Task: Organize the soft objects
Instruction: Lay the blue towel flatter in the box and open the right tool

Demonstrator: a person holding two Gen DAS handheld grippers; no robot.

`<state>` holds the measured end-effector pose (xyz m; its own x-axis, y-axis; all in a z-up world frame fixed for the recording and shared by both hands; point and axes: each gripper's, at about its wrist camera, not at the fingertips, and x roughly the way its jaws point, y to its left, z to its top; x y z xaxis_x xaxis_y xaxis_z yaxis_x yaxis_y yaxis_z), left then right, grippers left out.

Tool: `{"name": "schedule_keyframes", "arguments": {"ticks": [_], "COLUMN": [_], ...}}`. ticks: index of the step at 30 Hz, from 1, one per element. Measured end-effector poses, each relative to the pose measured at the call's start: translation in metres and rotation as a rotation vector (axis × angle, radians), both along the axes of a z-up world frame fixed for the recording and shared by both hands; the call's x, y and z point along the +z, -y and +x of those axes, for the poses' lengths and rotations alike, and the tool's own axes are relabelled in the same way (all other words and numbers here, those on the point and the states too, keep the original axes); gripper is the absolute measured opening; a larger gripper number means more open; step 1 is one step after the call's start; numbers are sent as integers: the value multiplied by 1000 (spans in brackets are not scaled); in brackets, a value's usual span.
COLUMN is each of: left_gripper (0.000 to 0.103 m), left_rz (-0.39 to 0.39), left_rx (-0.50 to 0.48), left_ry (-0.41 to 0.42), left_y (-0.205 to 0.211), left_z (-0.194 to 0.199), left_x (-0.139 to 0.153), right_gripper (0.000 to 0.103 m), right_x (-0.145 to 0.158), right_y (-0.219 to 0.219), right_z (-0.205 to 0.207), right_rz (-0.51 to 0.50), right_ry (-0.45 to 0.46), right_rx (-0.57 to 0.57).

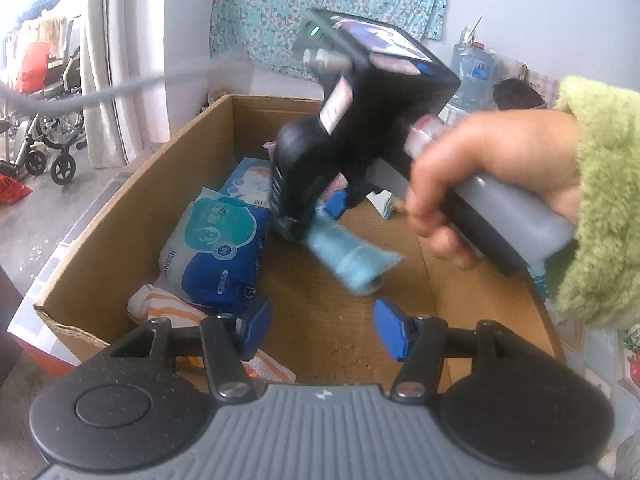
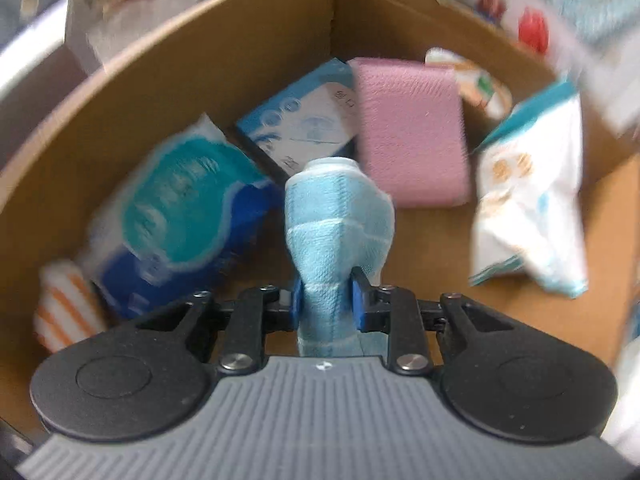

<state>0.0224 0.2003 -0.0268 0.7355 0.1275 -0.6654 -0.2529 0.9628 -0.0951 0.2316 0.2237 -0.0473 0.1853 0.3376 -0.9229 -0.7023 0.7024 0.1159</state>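
My right gripper [image 2: 326, 300] is shut on a light blue rolled cloth [image 2: 338, 224] and holds it inside a cardboard box [image 2: 200, 64]. In the left wrist view the same gripper [image 1: 320, 216], held by a hand in a green fleece sleeve, reaches into the box [image 1: 120, 208] with the blue cloth [image 1: 352, 260] hanging from its fingers. My left gripper [image 1: 322, 328] is open and empty above the box's near end. In the box lie a blue-and-teal soft pack [image 2: 176, 216], a blue-white pack [image 2: 304, 120], a pink cloth [image 2: 412, 128], a white pack [image 2: 528, 200] and an orange-striped towel [image 2: 64, 308].
The box stands on a surface with a patterned cover [image 1: 624, 360]. A wheelchair [image 1: 44, 128] and a curtain [image 1: 108, 60] are at the left. A floral cloth [image 1: 320, 0] hangs on the back wall. A water bottle [image 1: 474, 76] stands behind the box.
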Motion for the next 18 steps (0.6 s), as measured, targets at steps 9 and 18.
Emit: {"name": "schedule_keyframes", "arguments": {"ticks": [9,18], "left_gripper": [64,70], "left_rz": [2,-46], "left_rx": [6,5], "left_ry": [13,24], "left_y": [3,1], "left_z": [-3,-5], "left_x": [2,4], "right_gripper": [62,69], "right_x": [-15,39], "right_y": [19,35], "right_z": [20,-16], "right_rz": [299,351], "right_ry": [-329,-152], "right_rx": [-159,-27]}}
